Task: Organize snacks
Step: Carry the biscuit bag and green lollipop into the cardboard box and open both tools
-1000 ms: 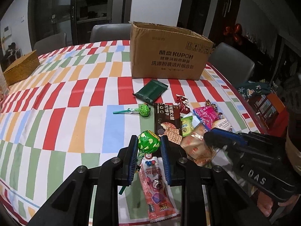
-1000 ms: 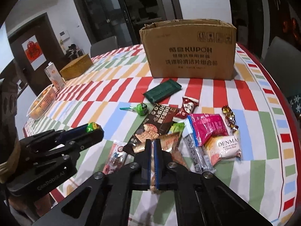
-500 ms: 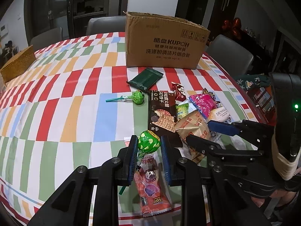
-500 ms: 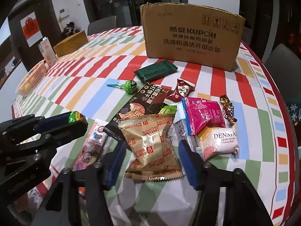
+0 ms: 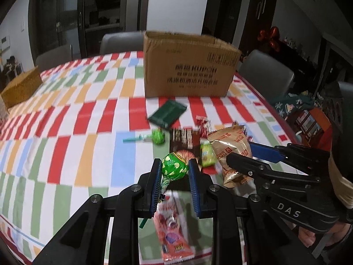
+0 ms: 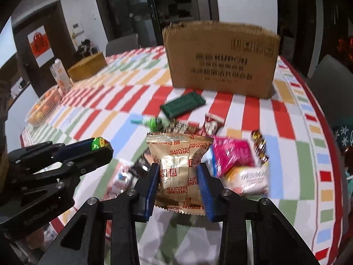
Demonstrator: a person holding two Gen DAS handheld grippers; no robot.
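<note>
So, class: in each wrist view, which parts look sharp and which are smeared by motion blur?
Left wrist view: the green lollipop in the left hand-held gripper is crisp; the cardboard box lettering and tablecloth are smeared. Right wrist view: the gold biscuit packet in the right hand-held gripper is sharp; snacks behind it blur.

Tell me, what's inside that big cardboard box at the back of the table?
That cannot be seen. The cardboard box stands with its top open, but both cameras look at its printed side from below the rim, so the inside is hidden. Only the brown walls and top edge show.
</note>
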